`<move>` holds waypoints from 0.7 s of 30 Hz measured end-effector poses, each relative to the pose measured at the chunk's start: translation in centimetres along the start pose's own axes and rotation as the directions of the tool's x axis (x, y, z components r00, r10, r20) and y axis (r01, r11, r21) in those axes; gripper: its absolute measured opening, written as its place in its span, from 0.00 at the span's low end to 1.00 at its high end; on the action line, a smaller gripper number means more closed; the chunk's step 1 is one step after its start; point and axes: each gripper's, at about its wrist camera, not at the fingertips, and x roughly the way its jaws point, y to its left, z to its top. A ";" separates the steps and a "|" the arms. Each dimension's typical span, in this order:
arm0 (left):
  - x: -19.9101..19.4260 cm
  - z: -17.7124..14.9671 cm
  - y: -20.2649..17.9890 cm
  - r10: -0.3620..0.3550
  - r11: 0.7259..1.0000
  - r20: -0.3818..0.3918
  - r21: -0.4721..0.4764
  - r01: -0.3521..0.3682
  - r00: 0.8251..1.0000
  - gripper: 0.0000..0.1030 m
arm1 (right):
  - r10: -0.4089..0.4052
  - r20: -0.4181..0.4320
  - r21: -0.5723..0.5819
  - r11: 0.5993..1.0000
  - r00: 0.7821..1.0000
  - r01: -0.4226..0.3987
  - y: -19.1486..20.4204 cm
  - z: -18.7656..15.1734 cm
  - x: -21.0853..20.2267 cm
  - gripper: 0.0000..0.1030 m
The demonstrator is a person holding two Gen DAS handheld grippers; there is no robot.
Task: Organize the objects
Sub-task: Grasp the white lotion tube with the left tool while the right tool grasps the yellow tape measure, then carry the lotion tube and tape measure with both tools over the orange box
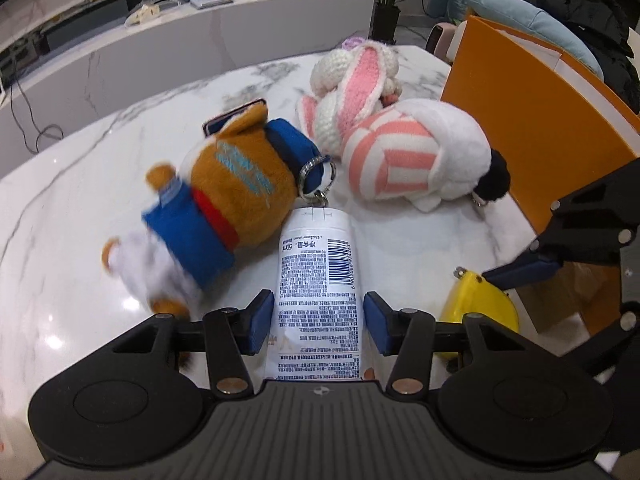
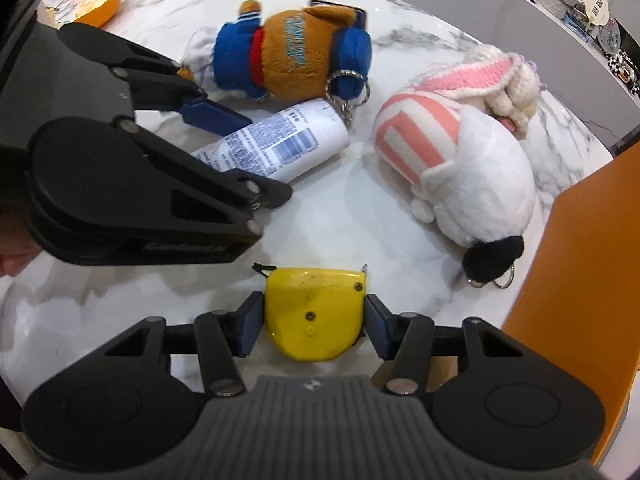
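Note:
A white tube [image 1: 316,264] printed with small text and a barcode lies on the marble table [image 1: 72,208], pointing away from me. My left gripper [image 1: 318,320] is shut on it, a blue pad pressing each side. The right wrist view shows that same tube [image 2: 280,144] inside the left gripper [image 2: 244,156]. My right gripper [image 2: 314,324] is shut on a yellow tape measure [image 2: 316,312] resting on the table; this tape measure [image 1: 480,304] also shows at the lower right of the left wrist view.
A brown plush in blue clothes [image 1: 236,200] with a key ring touches the tube's far end. A pink-striped white plush [image 1: 416,152] and a crochet bunny [image 1: 356,80] lie beyond. An orange box wall [image 1: 532,120] stands on the right. Orange peel [image 2: 100,4] sits at the far left.

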 end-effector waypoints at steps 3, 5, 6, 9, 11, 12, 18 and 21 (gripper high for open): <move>-0.7 -0.8 0.0 0.015 1.000 -0.034 0.008 -0.015 0.999 0.56 | 0.013 -0.005 -0.021 1.000 1.000 -0.013 0.7 -0.3 -0.3 0.54; -1.2 -1.6 -0.1 0.027 0.999 -0.053 0.021 -0.026 0.998 0.56 | 0.022 -0.009 -0.037 0.999 1.000 -0.022 1.3 -0.5 -0.6 0.54; -1.6 -2.1 -0.1 0.034 0.999 -0.060 0.026 -0.033 0.998 0.56 | 0.029 -0.010 -0.047 0.998 1.000 -0.029 1.6 -0.7 -0.7 0.54; -2.6 -3.6 0.0 0.053 0.998 -0.075 0.024 -0.051 0.996 0.56 | 0.037 -0.012 -0.076 0.996 0.999 -0.038 2.5 -1.3 -1.1 0.54; -3.2 -4.5 0.0 0.061 0.998 -0.079 0.015 -0.060 0.995 0.56 | 0.041 -0.012 -0.093 0.995 0.999 -0.042 2.9 -1.8 -1.4 0.54; -3.5 -4.9 0.1 0.062 0.998 -0.080 0.011 -0.061 0.995 0.57 | 0.044 -0.011 -0.100 0.994 0.999 -0.045 2.9 -2.2 -1.5 0.54; -4.0 -5.8 0.0 0.078 0.997 -0.042 0.000 -0.078 0.996 0.63 | 0.044 -0.008 -0.115 0.992 0.999 -0.044 1.8 -1.7 -0.5 0.55; -3.6 -5.5 0.1 0.093 0.996 -0.027 -0.008 -0.093 0.995 0.70 | 0.045 -0.006 -0.101 0.994 0.999 -0.046 1.4 -0.7 0.5 0.60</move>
